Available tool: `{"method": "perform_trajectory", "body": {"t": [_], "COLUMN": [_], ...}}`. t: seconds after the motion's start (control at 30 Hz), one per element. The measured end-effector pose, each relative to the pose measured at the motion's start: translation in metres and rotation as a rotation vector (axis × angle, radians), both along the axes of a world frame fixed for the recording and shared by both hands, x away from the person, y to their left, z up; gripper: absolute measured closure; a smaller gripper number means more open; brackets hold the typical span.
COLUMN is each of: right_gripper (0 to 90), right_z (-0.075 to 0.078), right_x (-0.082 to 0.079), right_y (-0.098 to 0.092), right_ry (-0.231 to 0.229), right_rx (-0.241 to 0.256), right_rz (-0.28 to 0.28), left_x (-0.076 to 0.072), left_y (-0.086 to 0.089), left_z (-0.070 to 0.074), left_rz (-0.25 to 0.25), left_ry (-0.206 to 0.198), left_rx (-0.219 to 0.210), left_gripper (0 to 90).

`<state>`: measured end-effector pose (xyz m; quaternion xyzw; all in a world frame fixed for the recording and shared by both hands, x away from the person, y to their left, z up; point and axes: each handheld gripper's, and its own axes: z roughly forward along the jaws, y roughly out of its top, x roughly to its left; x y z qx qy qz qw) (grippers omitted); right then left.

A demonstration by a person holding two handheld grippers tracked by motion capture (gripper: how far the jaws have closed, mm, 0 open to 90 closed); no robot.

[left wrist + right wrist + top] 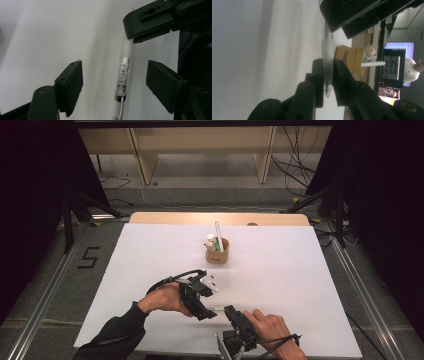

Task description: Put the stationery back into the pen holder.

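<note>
A clear pen with a frosted white grip [124, 67] lies low over the white table [150, 255]. My right gripper [327, 68] is shut on the pen's [327, 50] frosted grip near its tip. My left gripper [115, 75] is open, one jaw standing on each side of the pen's barrel without touching it. In the high view the two grippers meet near the table's front edge, the left gripper [205, 310] facing the right gripper [232, 312], with the pen [218, 309] bridging them. The right gripper's jaws [150, 22] show at the top of the left gripper view.
A tan cup [217, 252] with a white pen and small items in it stands at the table's middle back; it also shows as the tan cup [350, 60] in the right gripper view. A screen [394, 67] and a person sit far off beyond the table.
</note>
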<state>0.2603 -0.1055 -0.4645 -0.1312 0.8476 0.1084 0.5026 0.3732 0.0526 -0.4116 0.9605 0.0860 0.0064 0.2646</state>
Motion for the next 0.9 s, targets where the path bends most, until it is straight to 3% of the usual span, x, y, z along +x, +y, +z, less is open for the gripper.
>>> {"method": "perform_trajectory", "body": {"t": [0.37,0.9], "right_gripper": [81.1,81.1], "right_z": [-0.002,-0.004], "right_x": [0.000,-0.001], "right_y": [0.000,0.002], "right_ry": [-0.008,-0.015], "right_rx": [-0.005,-0.012], "right_rz": [0.009,0.023], "left_x": [0.006,0.008], "left_y": [-0.017,-0.029], "left_z": [0.004,0.001], "left_rz": [-0.085,-0.154], "left_ry": [0.029,0.057], "left_rx": [0.097,0.157], "left_gripper": [45.9,62.7]}}
